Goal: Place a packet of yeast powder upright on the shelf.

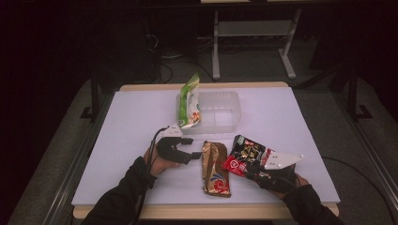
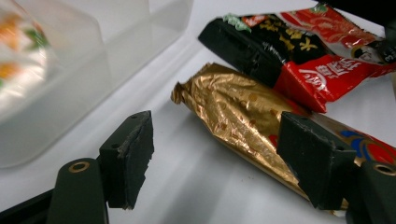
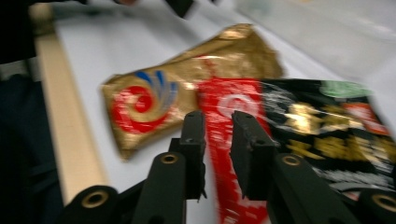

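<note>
A: While the left gripper (image 1: 187,146) hangs low over the white surface (image 1: 131,122), how do its jaws stand?

B: Spread wide, with nothing between them. In the left gripper view the crinkled gold foil snack packet (image 2: 233,112) lies just past the right-hand jaw, and that jaw hides part of it. The pads touch nothing.

A: And the right gripper (image 1: 256,168)?

B: Its jaws are drawn close on the near edge of the glossy black-and-red snack packet (image 1: 246,157); in the right gripper view the red strip of the wrapper (image 3: 219,154) runs down between the two pads. That view is blurred, but the packet looks pinched.

A: Where does that packet lie?

B: Toward the near right of the surface, tilted, its left edge right against the gold packet (image 1: 216,168). In the high view I cannot tell whether the two overlap or only touch.

A: What else is about?

B: A clear, shallow plastic container (image 1: 220,112) sits farther back, near the middle. A green-and-white snack bag (image 1: 189,101) stands propped in its left end, sticking up over the rim. The container's wall (image 2: 70,93) shows close by in the left gripper view.

A: Anything in the way?

B: The gold packet lies between the two grippers. Dark sleeves (image 1: 124,194) come in from the near edge.
</note>
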The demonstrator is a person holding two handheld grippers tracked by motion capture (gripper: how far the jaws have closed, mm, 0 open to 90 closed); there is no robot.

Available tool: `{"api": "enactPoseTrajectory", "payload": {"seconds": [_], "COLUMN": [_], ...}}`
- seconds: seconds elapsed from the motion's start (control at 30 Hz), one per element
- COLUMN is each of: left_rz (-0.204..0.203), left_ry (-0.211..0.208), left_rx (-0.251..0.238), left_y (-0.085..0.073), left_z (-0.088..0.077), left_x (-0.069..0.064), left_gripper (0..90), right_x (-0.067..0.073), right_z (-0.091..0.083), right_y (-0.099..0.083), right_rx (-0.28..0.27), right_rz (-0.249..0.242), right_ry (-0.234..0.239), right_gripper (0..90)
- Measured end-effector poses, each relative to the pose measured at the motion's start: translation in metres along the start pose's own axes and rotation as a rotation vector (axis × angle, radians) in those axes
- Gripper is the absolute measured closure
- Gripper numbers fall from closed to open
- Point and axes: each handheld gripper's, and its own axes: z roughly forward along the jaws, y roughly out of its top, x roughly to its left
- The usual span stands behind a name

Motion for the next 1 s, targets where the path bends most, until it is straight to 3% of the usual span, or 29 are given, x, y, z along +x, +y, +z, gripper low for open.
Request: {"api": "enactPoseTrajectory", "payload": {"seconds": [0.07, 0.23, 0.3, 0.37, 0.57, 0.63, 0.7, 0.83, 1.0], "left_rz": [-0.033, -0.074, -0.076, -0.084, -0.091, -0.075, -0.087, -0.093, -0.101], "left_ry": [-0.019, -0.015, -0.020, 0.002, -0.003, -0.001, 0.001, -0.011, -0.064], "left_rx": [-0.005, -0.006, -0.004, -0.007, -0.015, 0.015, 0.041, 0.044, 0.046], "left_y": [0.000, 0.003, 0.005, 0.007, 0.012, 0.013, 0.013, 0.015, 0.018], "left_z": [0.006, 0.019, 0.022, 0.024, 0.032, 0.037, 0.043, 0.047, 0.052], "left_x": [0.003, 0.009, 0.009, 0.011, 0.015, 0.016, 0.017, 0.020, 0.019], "left_gripper": [25.2, 24.3, 23.1, 21.4, 18.2, 18.2, 18.1, 17.1, 16.6], "right_x": [0.009, 0.031, 0.037, 0.041, 0.046, 0.045, 0.044, 0.044, 0.044], "right_z": [0.005, 0.015, 0.020, 0.027, 0.044, 0.047, 0.050, 0.052, 0.052], "right_y": [0.003, 0.009, 0.009, 0.008, 0.001, -0.002, -0.004, -0.007, -0.008], "right_rx": [0.033, 0.096, 0.108, 0.128, 0.166, 0.170, 0.174, 0.180, 0.174], "right_rz": [-0.012, -0.046, -0.033, -0.028, 0.006, 0.029, 0.042, 0.044, 0.043], "right_ry": [0.001, 0.002, 0.006, 0.012, -0.022, -0.031, -0.035, -0.035, -0.034], "right_gripper": [77.2, 82.3, 84.5, 84.9, 87.7, 87.7, 87.9, 88.5, 88.5]}}
